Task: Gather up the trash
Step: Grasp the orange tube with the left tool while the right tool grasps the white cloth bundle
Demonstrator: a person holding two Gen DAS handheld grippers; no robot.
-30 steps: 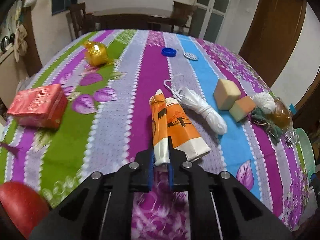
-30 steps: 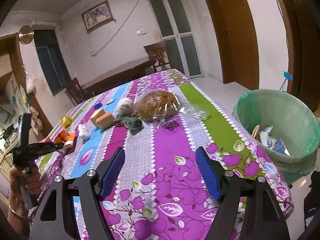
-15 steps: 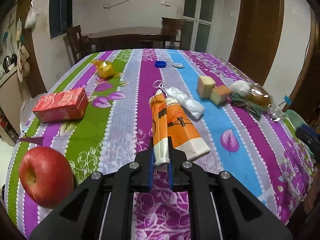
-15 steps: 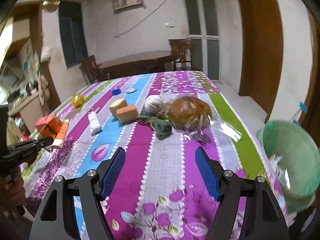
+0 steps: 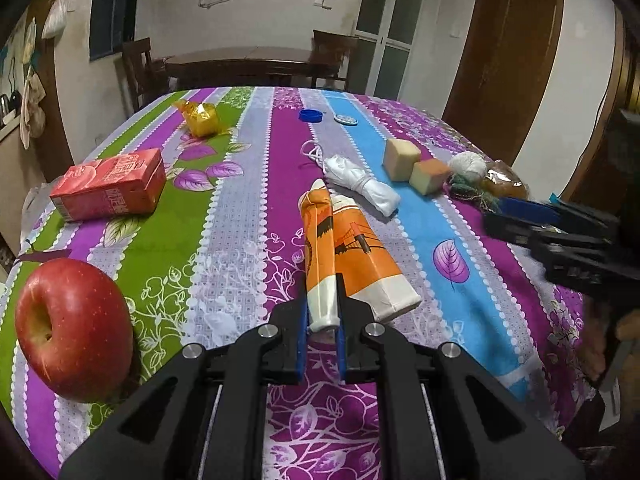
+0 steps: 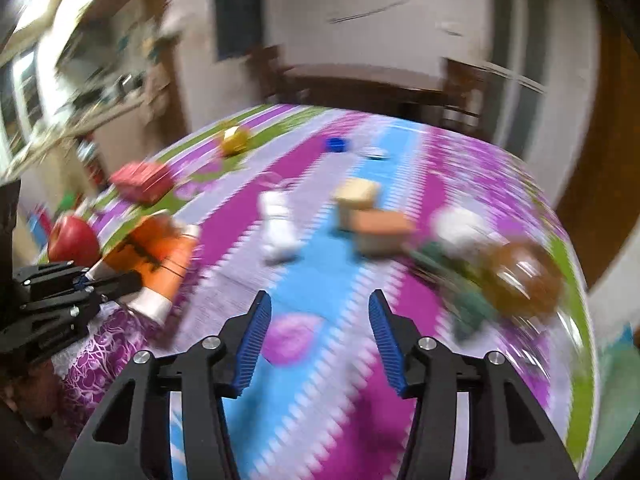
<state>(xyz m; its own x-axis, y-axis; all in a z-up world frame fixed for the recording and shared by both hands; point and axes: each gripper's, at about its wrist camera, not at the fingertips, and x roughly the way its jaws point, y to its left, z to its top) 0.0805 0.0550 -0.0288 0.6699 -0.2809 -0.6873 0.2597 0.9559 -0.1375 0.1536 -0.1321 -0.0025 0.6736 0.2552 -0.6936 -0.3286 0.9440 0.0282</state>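
The left gripper (image 5: 323, 322) pinched the flattened orange carton (image 5: 348, 256) by its white end; the hold looked shallow and wanted steady carrying. The right gripper (image 6: 318, 334), its fingers empty and closing, hung over the table (image 6: 320, 280), though blur hid its target.

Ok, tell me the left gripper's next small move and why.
Probably lift the orange carton clear of the tablecloth: the left gripper has its jaws shut on the carton's flattened edge, while the carton's far end seems to rest on the cloth.

Heavy motion blur. Right gripper (image 6: 318, 334) is hovering over the table's (image 6: 400, 420) near edge, jaws closing on nothing. Left gripper (image 6: 86, 280) at the left edge is clamping an orange carton (image 6: 156, 252); red apple (image 6: 72, 238) sitting just behind.
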